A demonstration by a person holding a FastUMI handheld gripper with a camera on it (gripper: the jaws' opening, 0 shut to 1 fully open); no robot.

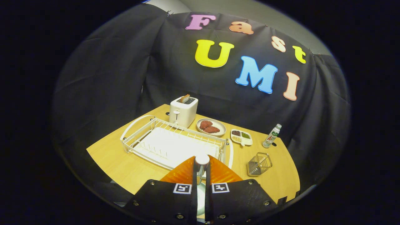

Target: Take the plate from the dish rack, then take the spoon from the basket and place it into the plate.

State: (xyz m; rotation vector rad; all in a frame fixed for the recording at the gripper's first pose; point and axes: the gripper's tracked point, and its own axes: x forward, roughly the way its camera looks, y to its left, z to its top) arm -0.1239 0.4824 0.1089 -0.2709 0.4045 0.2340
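Observation:
An orange plate (184, 173) lies on the wooden table (125, 165), just under and ahead of my fingers, in front of the dish rack. My gripper (201, 176) is shut on a spoon (202, 160), whose rounded pale end sticks up between the fingertips over the plate. Its lower part runs down in the narrow gap between the fingers. The white wire dish rack (172, 143) stands beyond the plate with nothing in it. To the right of the fingers is the small metal wire basket (259, 164), standing on the table, and it looks empty.
Behind the rack stands a white toaster (183, 111) with a slice in it. Right of it are a bowl of red meat (211, 126), a divided dish of condiments (241, 137) and a small bottle (272, 136). The table ends close beyond the basket.

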